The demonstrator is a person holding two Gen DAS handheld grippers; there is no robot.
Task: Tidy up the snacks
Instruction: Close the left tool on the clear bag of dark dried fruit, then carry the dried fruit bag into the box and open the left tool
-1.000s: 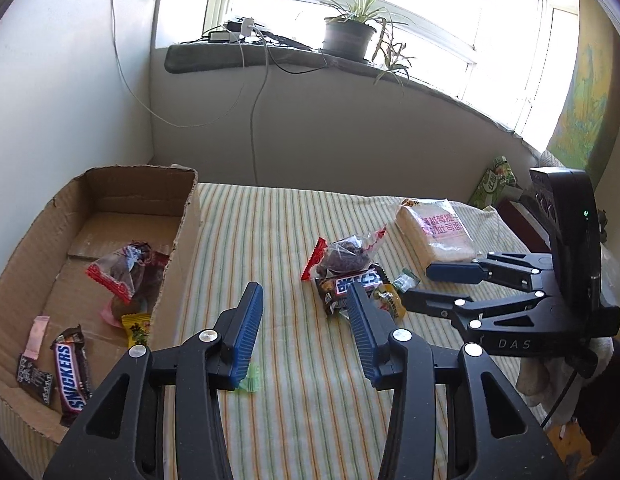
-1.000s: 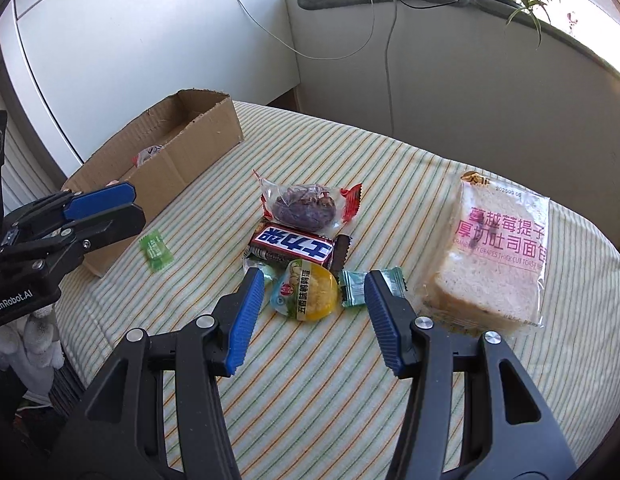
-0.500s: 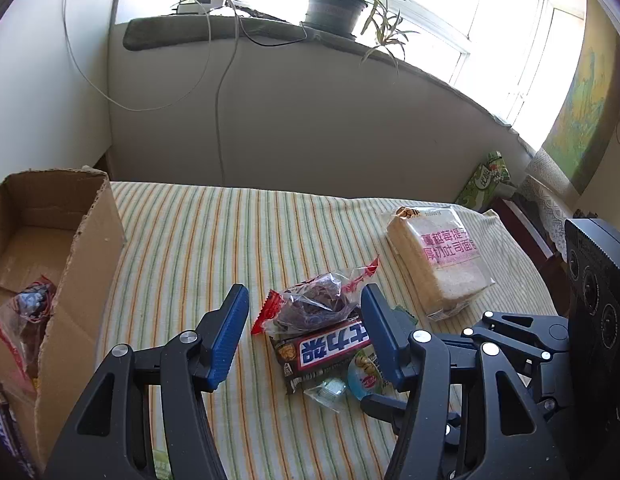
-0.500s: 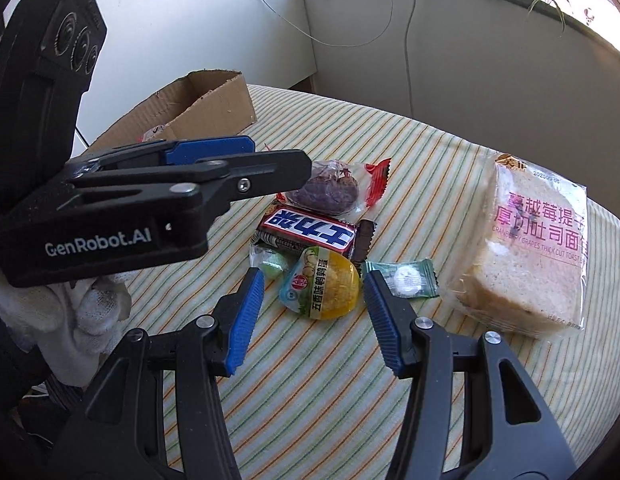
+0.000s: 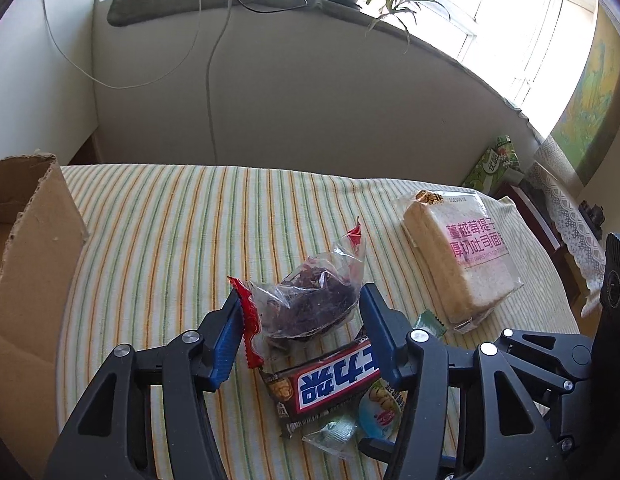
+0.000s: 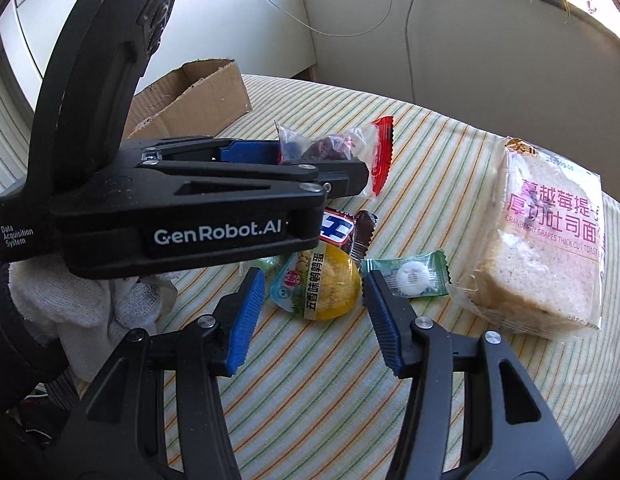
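A clear bag of dark dried fruit with red ends lies on the striped cloth. My left gripper straddles it with the jaws closing; the red edge lies against the left pad, and no squeeze shows. The bag leans on a blue-labelled chocolate bar. In the right wrist view, my right gripper hovers open, its jaws narrowing slightly. A yellow egg packet lies just ahead between its fingertips, untouched. The left gripper crosses above the bar there.
A cardboard box stands at the left with snacks in it. A bagged bread loaf lies on the right, a green mint candy beside the egg packet. A white-gloved hand holds the left gripper. A wall runs behind the table.
My left gripper has swung right from beside the box to the snack pile and come down around the dried fruit bag. The right gripper has barely moved.
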